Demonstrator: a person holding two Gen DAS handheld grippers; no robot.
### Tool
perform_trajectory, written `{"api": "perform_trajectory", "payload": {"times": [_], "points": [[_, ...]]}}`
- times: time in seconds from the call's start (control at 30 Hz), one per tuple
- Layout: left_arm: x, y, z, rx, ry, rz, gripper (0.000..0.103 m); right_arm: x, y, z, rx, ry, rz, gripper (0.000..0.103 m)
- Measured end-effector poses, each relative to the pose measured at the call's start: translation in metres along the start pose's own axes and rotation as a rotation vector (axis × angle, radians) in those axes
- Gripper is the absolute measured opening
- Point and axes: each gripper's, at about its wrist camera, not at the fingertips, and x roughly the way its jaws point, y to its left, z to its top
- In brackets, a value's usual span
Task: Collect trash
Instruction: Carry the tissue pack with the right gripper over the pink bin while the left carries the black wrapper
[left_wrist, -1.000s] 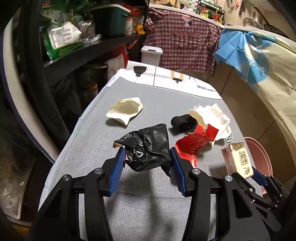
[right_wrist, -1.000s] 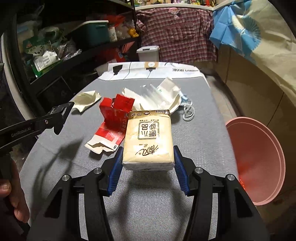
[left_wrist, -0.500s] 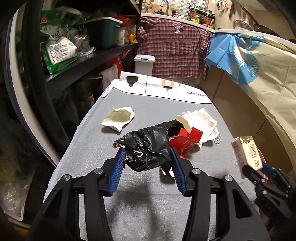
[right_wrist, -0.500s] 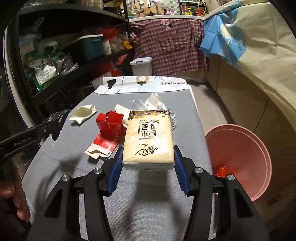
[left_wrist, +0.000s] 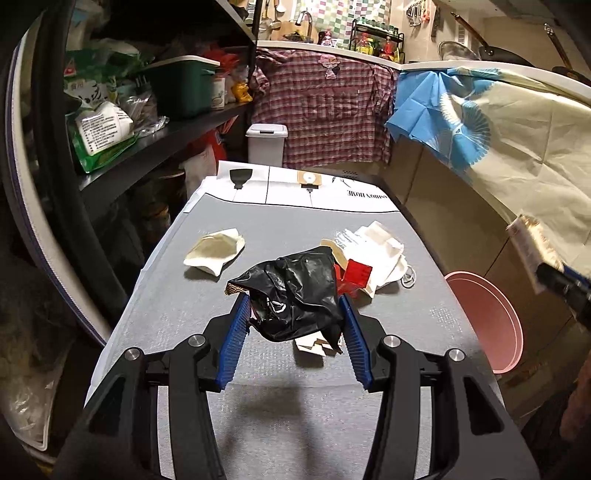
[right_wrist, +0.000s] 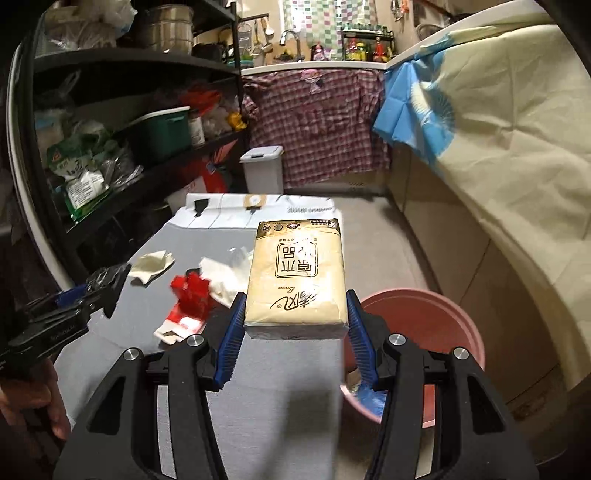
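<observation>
My left gripper (left_wrist: 293, 328) is shut on a crumpled black plastic bag (left_wrist: 295, 291), held above the grey table (left_wrist: 280, 424). My right gripper (right_wrist: 293, 326) is shut on a beige tissue pack (right_wrist: 297, 280), lifted at the table's right edge beside the pink bin (right_wrist: 436, 332). In the left wrist view the pack (left_wrist: 532, 247) and bin (left_wrist: 491, 321) show at far right. On the table lie a red carton (right_wrist: 190, 299), white wrappers (left_wrist: 380, 251) and a cream crumpled paper (left_wrist: 214, 251).
Dark shelves (left_wrist: 155, 140) full of goods stand along the table's left. A small white lidded bin (left_wrist: 266, 144) and a plaid shirt (left_wrist: 325, 114) are at the far end. A cloth-covered counter (right_wrist: 509, 147) runs along the right.
Both grippers have risen and pulled back with their loads. The right gripper has swung right with the tissue pack, toward the pink bin. The black bag has come clear of the table.
</observation>
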Motion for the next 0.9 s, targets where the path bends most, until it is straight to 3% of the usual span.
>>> {"api": "perform_trajectory", "payload": {"times": [0.47,0.9], "points": [[-0.004,-0.013,-0.002,0.017,-0.017,-0.030,0.048,0.000,-0.093,0.004,0.077,-0.021,-0.152,0.053],[0.001,-0.058,0.002,0.054,-0.009,-0.098,0.049,0.002,-0.130,-0.010,0.145,-0.008,-0.170,0.053]]}}
